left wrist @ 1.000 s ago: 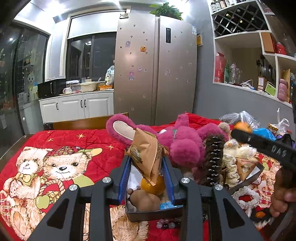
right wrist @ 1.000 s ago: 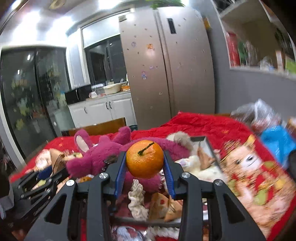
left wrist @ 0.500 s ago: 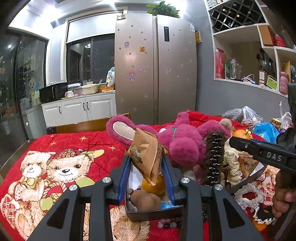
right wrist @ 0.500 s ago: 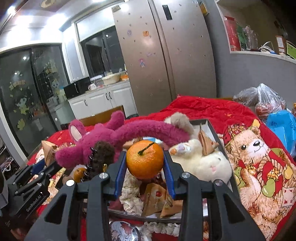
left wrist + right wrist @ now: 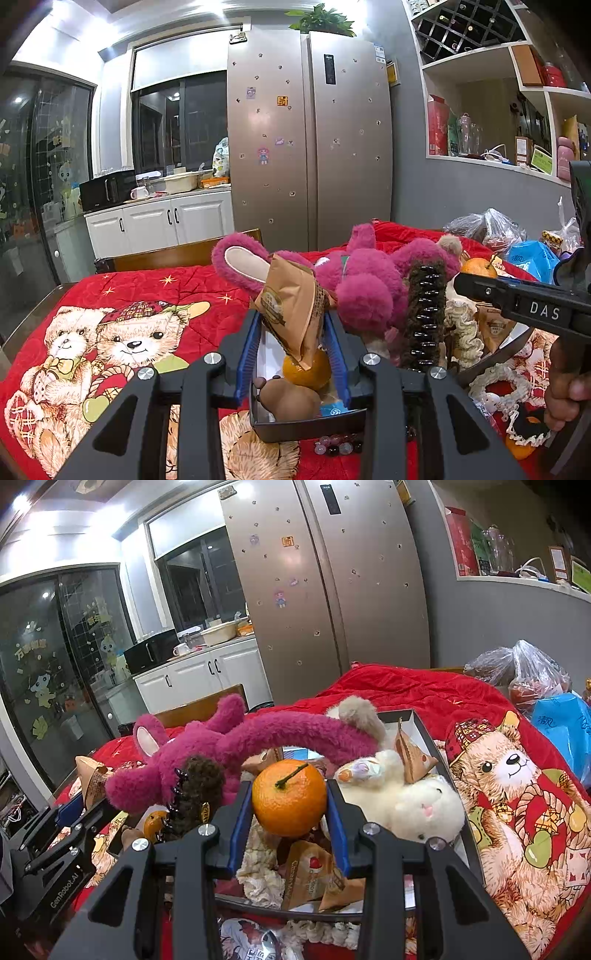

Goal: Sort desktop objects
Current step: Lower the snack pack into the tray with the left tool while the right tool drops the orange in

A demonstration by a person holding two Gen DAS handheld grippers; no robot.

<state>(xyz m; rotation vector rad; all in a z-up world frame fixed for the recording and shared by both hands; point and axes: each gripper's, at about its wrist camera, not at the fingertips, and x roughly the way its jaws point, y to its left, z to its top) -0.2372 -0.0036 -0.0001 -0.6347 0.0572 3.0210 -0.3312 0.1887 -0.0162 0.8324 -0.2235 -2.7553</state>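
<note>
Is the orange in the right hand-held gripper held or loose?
Held: the right hand-held gripper is shut on the orange, blue pads pressing both sides, above the box.

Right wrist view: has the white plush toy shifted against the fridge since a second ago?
Yes. The white plush toy now sits lower and further right of the fridge, likely from the camera swinging rather than the toy moving.

Left wrist view: close, angled down over the small dark box [image 5: 306,424], facing the fridge [image 5: 310,140].
Right wrist view: close, facing likewise.
Shared: pink plush [image 5: 362,280] [image 5: 229,753], fridge.
</note>
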